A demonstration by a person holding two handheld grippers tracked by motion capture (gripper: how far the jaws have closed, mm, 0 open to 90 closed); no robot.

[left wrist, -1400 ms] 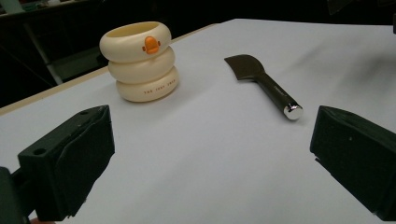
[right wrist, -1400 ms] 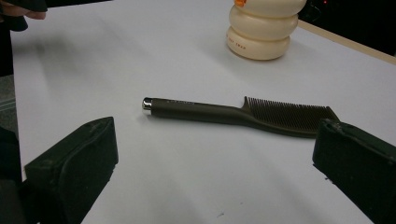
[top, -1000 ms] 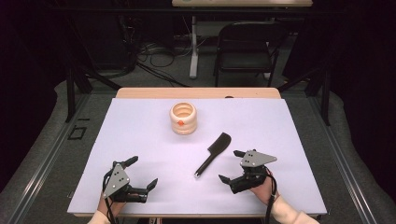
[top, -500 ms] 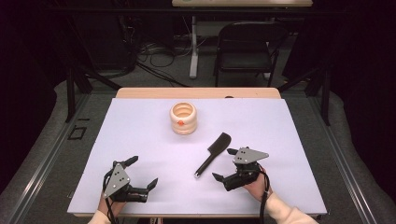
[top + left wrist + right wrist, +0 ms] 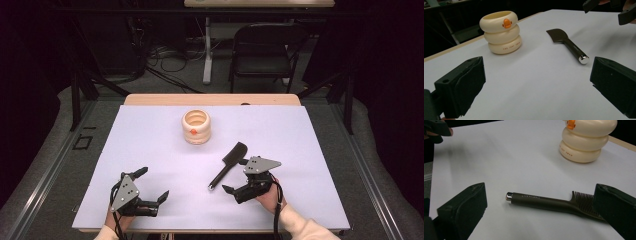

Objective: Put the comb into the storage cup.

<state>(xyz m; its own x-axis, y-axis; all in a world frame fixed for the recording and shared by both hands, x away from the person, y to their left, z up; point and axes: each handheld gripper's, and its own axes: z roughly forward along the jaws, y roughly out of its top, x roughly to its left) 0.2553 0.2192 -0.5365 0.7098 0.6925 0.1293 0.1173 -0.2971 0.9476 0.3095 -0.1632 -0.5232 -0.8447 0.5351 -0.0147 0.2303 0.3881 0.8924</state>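
A dark comb [image 5: 228, 165] with a metal-capped handle lies on the white table [image 5: 150, 135], right of centre. Behind it stands a cream ringed cup [image 5: 196, 127] with an orange mark. My right gripper [image 5: 234, 176] is open just right of the comb's handle end, its jaws pointing left. In the right gripper view the comb [image 5: 544, 201] lies crosswise between the wide jaws, and the cup [image 5: 586, 142] is beyond it. My left gripper [image 5: 152, 183] rests open near the front left edge, holding nothing. The left gripper view looks at the cup [image 5: 501, 32] and the comb [image 5: 567, 45].
A wooden strip [image 5: 210, 100] borders the table's far edge. Behind it are a black chair [image 5: 262, 50], floor cables and a table leg. The right gripper [image 5: 609, 10] appears at the top right of the left gripper view.
My right gripper has moved left toward the comb's handle end. The left gripper, comb and cup have stayed where they were.
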